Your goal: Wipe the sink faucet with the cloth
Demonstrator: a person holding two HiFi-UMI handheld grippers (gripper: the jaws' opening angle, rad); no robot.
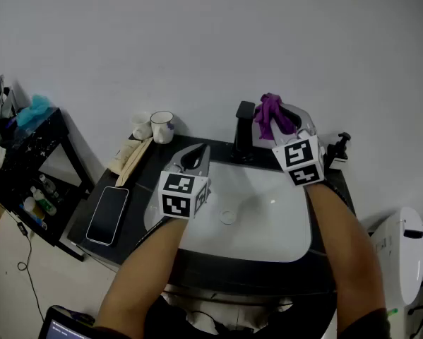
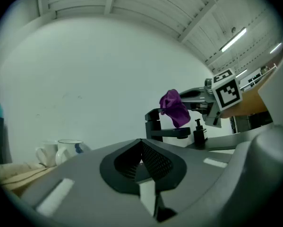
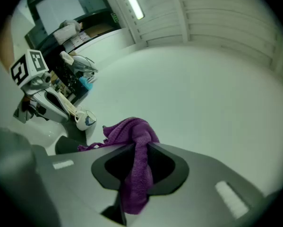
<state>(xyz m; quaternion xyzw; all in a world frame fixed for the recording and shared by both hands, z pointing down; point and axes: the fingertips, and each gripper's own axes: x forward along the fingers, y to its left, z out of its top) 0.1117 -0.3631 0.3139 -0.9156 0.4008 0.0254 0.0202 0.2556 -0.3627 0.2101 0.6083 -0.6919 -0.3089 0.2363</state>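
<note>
The right claw (image 1: 280, 122) pinches the crumpled purple terry cloth (image 1: 270, 111) close over the matte black faucet (image 1: 244, 129), at twelve o'clock of the white basin (image 1: 267, 224). The left claw (image 1: 195, 154), pressed together and empty, hovers at ten. Wiping looks about to begin; next, lower the cloth onto the spout.

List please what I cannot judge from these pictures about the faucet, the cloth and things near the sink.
Head view: the cloth and the right gripper cover the spout of the faucet; contact cannot be told.
Left gripper view: the cloth hangs close above the spout; any gap is unclear.
Head view: the print on the mug is too small to read.
Head view: the pump bottle is partly behind the right gripper's marker cube.
</note>
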